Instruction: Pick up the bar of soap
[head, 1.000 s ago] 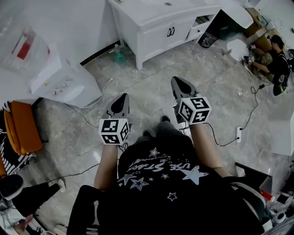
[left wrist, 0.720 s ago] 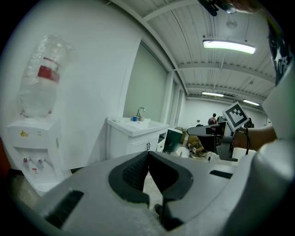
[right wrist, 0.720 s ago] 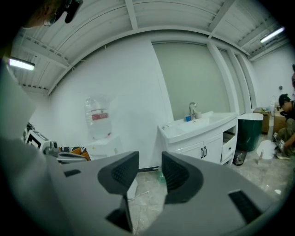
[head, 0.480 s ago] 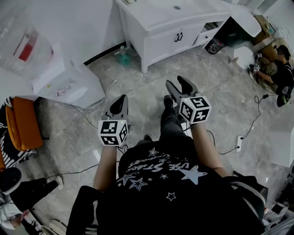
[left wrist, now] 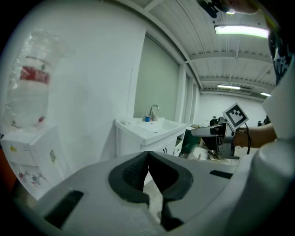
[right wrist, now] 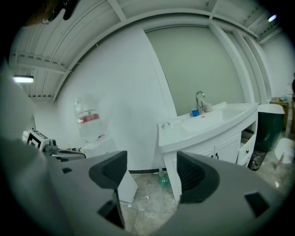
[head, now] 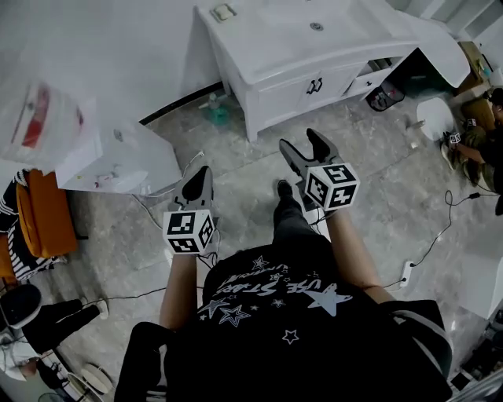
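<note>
A small pale bar of soap [head: 224, 12] lies on the left corner of the white vanity [head: 267, 47], far ahead of both grippers; in the right gripper view the soap [right wrist: 166, 124] is a small shape at the counter's near end. My left gripper [head: 201, 173] is held over the floor with its jaws shut and nothing between them, its pads [left wrist: 138, 170] meeting. My right gripper [head: 299, 143] hangs a little further forward, its jaws opening, with only the floor and the vanity's leg visible between its pads [right wrist: 109, 171].
A water dispenser [head: 118, 153] with a bottle stands against the wall at left. A green bottle [head: 218, 112] sits on the floor by the vanity's left leg. Cables [head: 440, 228] and a power strip [head: 406, 271] lie at right. A faucet [right wrist: 199, 99] and blue cup [right wrist: 195, 112] stand on the counter.
The right gripper's jaws have gone from shut to wide apart. The vanity has come closer in the head view. The left gripper stays shut.
</note>
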{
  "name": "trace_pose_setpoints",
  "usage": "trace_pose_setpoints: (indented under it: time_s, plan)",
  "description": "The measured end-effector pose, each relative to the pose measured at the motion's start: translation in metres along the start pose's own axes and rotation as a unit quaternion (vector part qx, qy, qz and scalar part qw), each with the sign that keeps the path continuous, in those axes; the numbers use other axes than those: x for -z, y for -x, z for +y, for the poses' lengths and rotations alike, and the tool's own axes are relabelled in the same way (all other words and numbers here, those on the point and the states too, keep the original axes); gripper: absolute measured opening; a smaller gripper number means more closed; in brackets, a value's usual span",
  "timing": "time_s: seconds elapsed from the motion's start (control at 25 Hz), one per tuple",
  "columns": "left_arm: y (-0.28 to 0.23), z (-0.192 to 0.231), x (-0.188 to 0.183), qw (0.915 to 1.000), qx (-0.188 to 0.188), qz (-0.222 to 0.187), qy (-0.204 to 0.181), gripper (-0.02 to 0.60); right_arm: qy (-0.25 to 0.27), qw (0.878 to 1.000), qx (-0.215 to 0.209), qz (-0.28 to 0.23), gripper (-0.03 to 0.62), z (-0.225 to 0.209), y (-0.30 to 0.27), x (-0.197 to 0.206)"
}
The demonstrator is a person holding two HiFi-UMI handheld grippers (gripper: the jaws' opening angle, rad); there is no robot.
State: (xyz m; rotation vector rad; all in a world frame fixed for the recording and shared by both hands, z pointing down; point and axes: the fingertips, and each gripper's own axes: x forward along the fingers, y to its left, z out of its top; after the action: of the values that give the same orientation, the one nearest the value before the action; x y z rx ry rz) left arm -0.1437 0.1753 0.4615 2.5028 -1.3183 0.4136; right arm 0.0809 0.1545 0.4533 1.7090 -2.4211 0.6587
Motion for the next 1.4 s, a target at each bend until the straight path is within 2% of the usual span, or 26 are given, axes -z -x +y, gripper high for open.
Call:
trace_pose_setpoints:
  time_s: [0.16, 0.44, 0.64, 1.0, 1.2, 1.4]
  plan:
    - [-0.055, 0.007, -0.02, 0.9995, -0.029, 0.008, 0.013, 0.009, 0.003, 1.0, -0.013, 0.014, 0.362, -0.054, -0.035, -0.023]
    - [-0.146, -0.006, -0.055, 0.9981, -0.057, 0.016, 0.013, 0.009, -0.003, 0.999, -0.038, 0.036, 0.367, -0.139, -0.09, -0.054]
    - [-0.182, -0.011, -0.071, 0.9967, -0.079, 0.01, 0.016, 0.009, -0.005, 0.997, -0.058, 0.046, 0.365, -0.175, -0.127, -0.073]
    - [-0.18, 0.029, -0.083, 0.9896, -0.141, 0.005, 0.028, 0.009, -0.003, 0.994, -0.085, 0.061, 0.36, -0.17, -0.183, -0.089]
    - [-0.194, 0.063, -0.092, 0.9889, -0.147, -0.003, 0.023, 0.009, -0.014, 0.994, -0.091, 0.066, 0.354, -0.159, -0.213, -0.098]
    - [-0.229, 0.103, -0.114, 0.9906, -0.134, -0.018, 0.018, 0.009, -0.007, 0.994, -0.084, 0.069, 0.34, -0.156, -0.254, -0.118]
